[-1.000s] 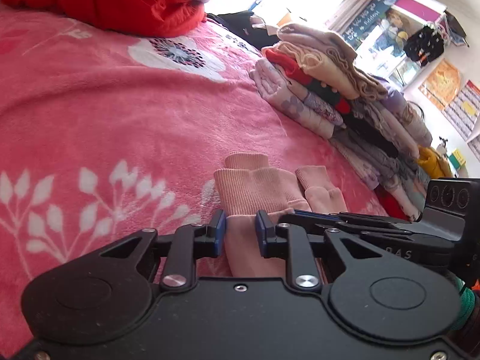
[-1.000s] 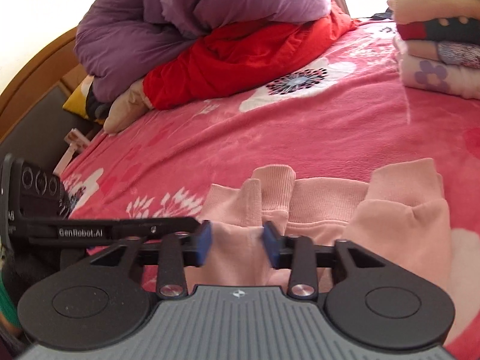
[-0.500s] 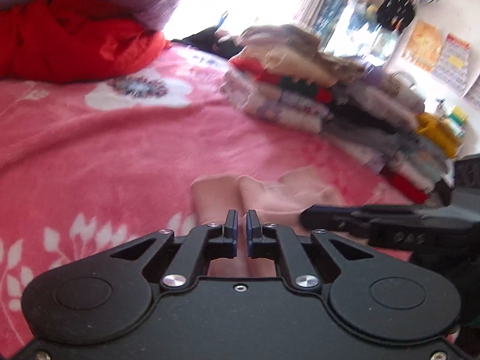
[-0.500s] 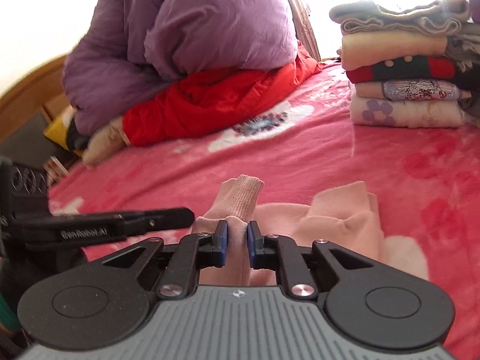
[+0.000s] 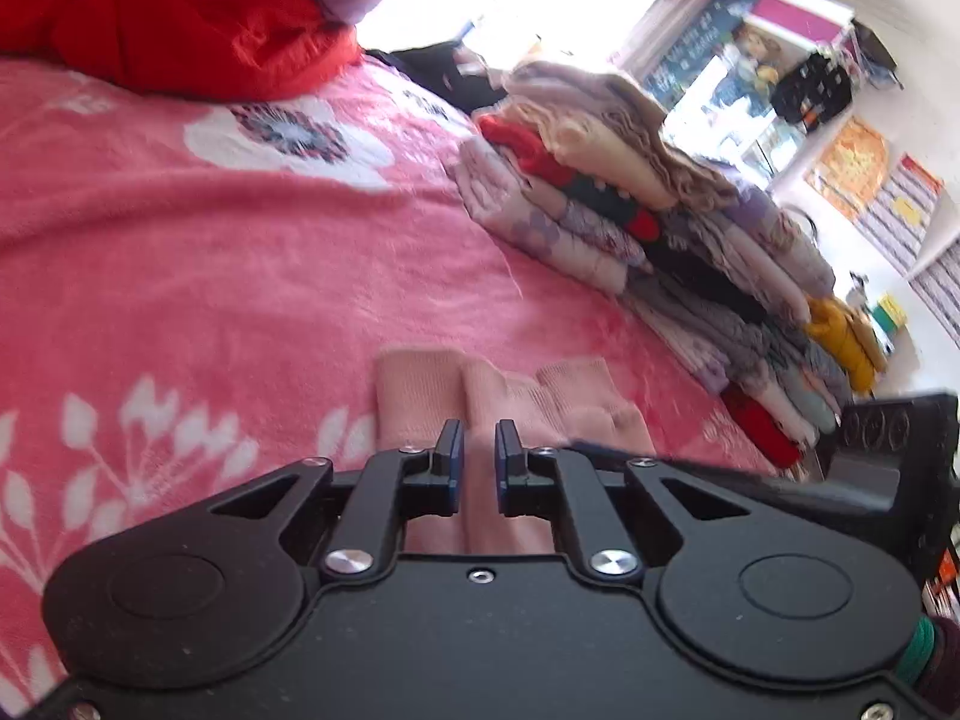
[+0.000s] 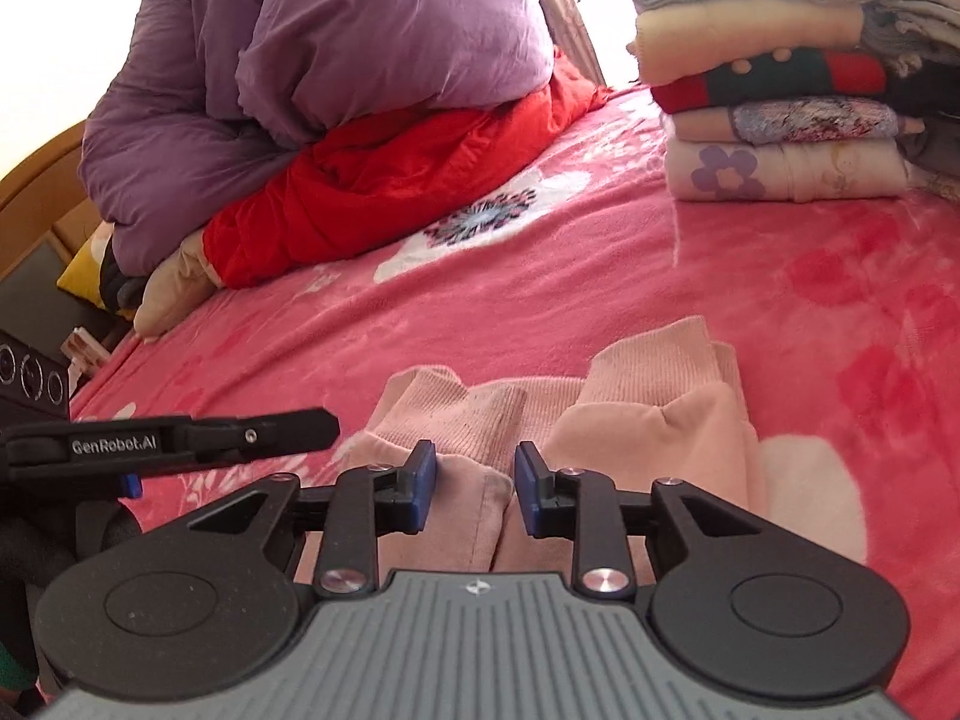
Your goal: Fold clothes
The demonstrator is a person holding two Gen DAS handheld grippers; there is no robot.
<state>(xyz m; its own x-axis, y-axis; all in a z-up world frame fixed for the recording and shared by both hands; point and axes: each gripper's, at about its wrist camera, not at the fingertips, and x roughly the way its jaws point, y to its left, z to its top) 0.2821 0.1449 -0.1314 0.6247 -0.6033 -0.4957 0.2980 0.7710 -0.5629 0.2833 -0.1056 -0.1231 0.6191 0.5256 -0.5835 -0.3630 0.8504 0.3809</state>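
A folded pale pink garment (image 5: 420,396) with ribbed cuffs lies on the pink floral blanket (image 5: 210,276); it also shows in the right wrist view (image 6: 654,402). My left gripper (image 5: 478,468) is part open, its blue pads either side of a fold of the pink cloth, not pinching it. My right gripper (image 6: 470,483) is open over the garment's near edge, pink cloth lying between its pads. The left gripper's finger shows at the left of the right wrist view (image 6: 198,438).
A tall stack of folded clothes (image 5: 630,204) stands at the right of the bed, also in the right wrist view (image 6: 780,90). A purple duvet (image 6: 336,54) and red quilt (image 6: 390,180) are piled at the head. A wooden bed frame (image 6: 36,186) is at the left.
Both grippers had closed on the pink garment half a second ago. Now both have opened and the cloth lies flat on the blanket again.
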